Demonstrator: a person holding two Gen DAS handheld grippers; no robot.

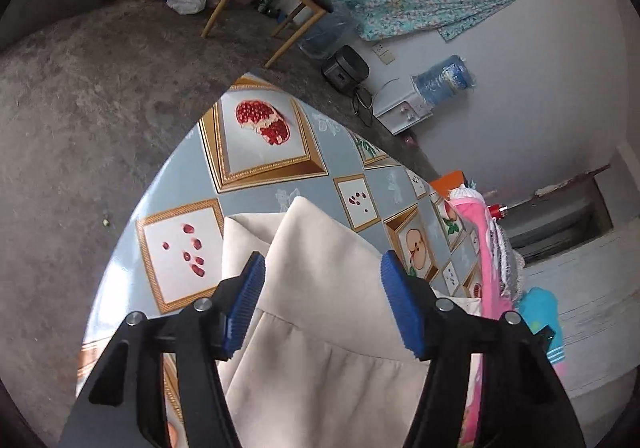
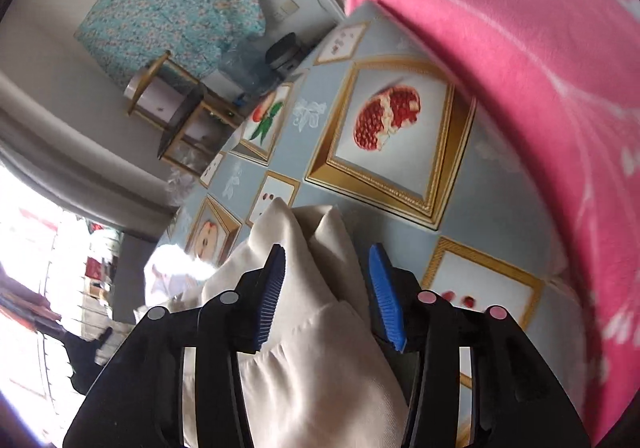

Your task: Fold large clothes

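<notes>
Between my left claw's (image 1: 322, 308) spread pads lies the cream garment (image 1: 320, 348) on the table (image 1: 256, 192); closing now I'd probably grab too thick a bunch. On the right, my claw (image 2: 326, 296) is spread too, straddling a raised fold (image 2: 312, 320) which could slip free; the pink blanket (image 2: 520, 88) crowds nearby.

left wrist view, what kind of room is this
Probably a plain room in a home: a rice cooker on the bare concrete floor, a water dispenser by the wall, and a fruit-print tablecloth under the beige garment.
</notes>
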